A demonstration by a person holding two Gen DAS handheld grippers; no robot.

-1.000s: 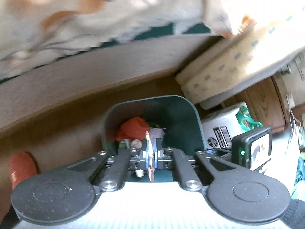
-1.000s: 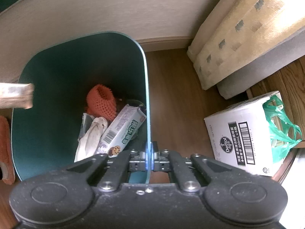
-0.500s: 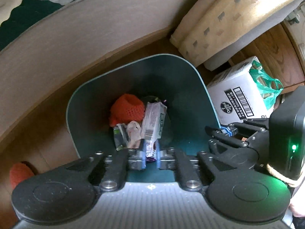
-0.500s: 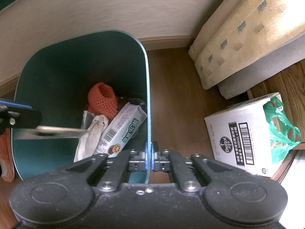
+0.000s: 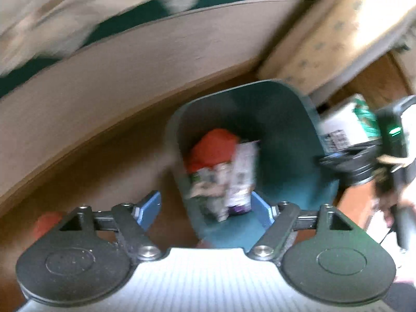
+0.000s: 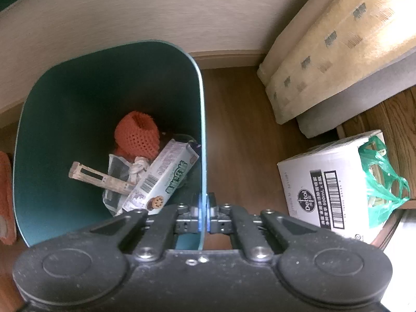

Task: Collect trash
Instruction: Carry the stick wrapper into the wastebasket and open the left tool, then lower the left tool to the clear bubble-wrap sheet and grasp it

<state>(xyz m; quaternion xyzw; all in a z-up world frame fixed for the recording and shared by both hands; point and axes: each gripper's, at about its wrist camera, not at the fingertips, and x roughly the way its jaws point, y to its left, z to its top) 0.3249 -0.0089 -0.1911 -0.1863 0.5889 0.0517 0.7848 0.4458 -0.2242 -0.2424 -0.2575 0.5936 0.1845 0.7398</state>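
Below both cameras stood the teal bin point(image 6: 65, 135) on the brown wooden floor point(image 6: 241, 135), close to the pale wall point(image 6: 156, 13). The right gripper point(image 6: 203, 217) had its fingers clenched on the bin's right-hand rim, the thin plastic edge running up between the two pads. The left gripper point(image 5: 205, 210) hung over the bin with its blue-padded fingers point(image 5: 149, 209) spread wide and nothing between them; that view was blurred. At the bottom of the bin lay the trash: an orange crocheted piece point(image 6: 137, 135) at the back, a cookie box point(image 6: 163, 179) lying slantwise against the right wall, a crumpled white wrapper point(image 6: 118, 169) beside it, and a flat wooden stick-like piece point(image 6: 98, 178) resting across the wrapper and touching the box. To the right of the bin, well apart from it, a white Dettol carton point(image 6: 327, 189) stood on the floor with a green plastic bag point(image 6: 382, 182) stuffed in its open end. Behind the carton a beige patterned cushion point(image 6: 332, 46) lay on a grey base. At the left edge of the right view an orange slipper-like thing point(image 6: 6, 197) lay just beside the bin.
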